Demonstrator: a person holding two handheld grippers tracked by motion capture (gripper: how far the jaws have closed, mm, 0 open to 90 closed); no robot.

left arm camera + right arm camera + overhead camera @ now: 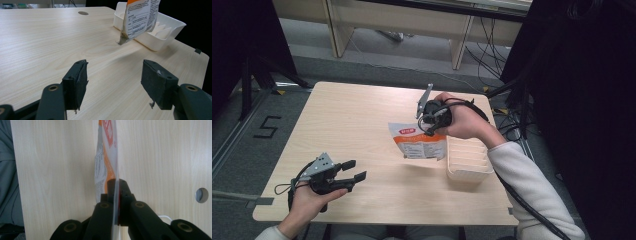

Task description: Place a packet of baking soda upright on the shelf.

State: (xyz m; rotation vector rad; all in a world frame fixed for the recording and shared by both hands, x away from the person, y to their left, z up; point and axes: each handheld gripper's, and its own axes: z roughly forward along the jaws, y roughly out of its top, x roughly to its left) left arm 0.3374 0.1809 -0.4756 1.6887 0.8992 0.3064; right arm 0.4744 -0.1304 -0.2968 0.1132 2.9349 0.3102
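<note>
An orange and white food pouch (419, 141) hangs above the middle of the light wooden table (352, 115), just left of a white slotted rack (467, 160). My right gripper (430, 125) is shut on the pouch's top edge; in the right gripper view the thin pouch (106, 167) runs edge-on between the pressed jaws of that gripper (117, 195). In the left gripper view the pouch (141, 17) dangles with one lower corner at the tabletop in front of the rack (162, 32). My left gripper (353, 171) rests near the table's front left, open, with nothing between its jaws (115, 77).
A small round hole (83, 13) is set in the tabletop toward the far side. Beyond the table stand wooden furniture legs (337, 30) and loose cables on the grey floor. A dark curtain (587, 100) closes off the right side.
</note>
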